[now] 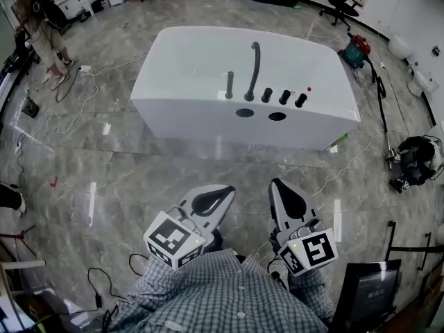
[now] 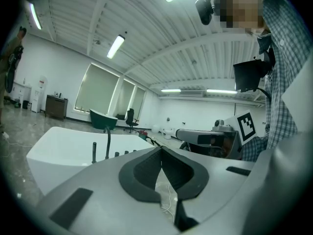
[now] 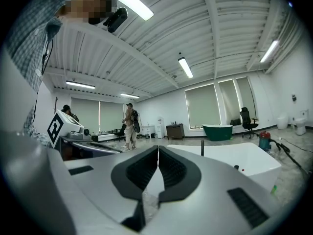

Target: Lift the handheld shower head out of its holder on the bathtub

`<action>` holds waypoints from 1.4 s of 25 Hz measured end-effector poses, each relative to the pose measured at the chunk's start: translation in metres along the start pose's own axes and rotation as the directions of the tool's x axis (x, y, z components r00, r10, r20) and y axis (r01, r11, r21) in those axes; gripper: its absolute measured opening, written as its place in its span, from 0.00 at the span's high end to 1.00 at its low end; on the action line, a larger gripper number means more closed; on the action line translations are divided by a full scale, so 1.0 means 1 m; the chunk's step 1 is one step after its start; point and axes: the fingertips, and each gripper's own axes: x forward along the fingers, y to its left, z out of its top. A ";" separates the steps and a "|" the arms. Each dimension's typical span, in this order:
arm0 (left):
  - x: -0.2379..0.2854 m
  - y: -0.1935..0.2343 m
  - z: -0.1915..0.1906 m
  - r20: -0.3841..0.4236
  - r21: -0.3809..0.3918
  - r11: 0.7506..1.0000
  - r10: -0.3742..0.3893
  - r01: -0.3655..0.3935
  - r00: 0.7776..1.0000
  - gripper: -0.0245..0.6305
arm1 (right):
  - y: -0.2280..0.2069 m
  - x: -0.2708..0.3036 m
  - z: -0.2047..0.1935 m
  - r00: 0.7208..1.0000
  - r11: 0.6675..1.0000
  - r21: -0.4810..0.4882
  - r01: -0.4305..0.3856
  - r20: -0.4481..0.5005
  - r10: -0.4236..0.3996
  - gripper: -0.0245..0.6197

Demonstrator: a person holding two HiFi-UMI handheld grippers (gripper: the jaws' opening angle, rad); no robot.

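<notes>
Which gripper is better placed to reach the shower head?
Probably left. In the head view the left gripper lines up with the shower head; the right gripper faces the knobs. Both are shut, short of the bathtub.

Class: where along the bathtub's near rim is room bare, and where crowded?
Bare: the white bathtub's rim left of the upright black shower head. Crowded: rightward, the curved black spout and three black knobs stand close together.

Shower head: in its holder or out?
In. The shower head stands upright in its holder on the tub deck, beside the spout, with nothing touching it.
</notes>
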 end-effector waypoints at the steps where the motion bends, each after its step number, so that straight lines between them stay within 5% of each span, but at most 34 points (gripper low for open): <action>1: 0.004 0.009 0.004 0.001 0.000 1.000 -0.003 0.003 1.000 0.95 | -0.004 0.010 0.003 1.000 1.000 -0.001 0.005 0.001 -0.005 0.93; 18: 0.027 0.147 0.048 0.025 0.022 1.000 -0.021 0.020 0.999 0.95 | -0.023 0.140 0.027 0.998 0.998 0.005 0.058 0.029 -0.058 0.93; 35: 0.038 0.194 0.056 0.043 0.009 1.000 0.024 -0.024 0.999 0.95 | -0.038 0.183 0.032 0.999 0.999 -0.002 0.037 0.027 -0.037 0.93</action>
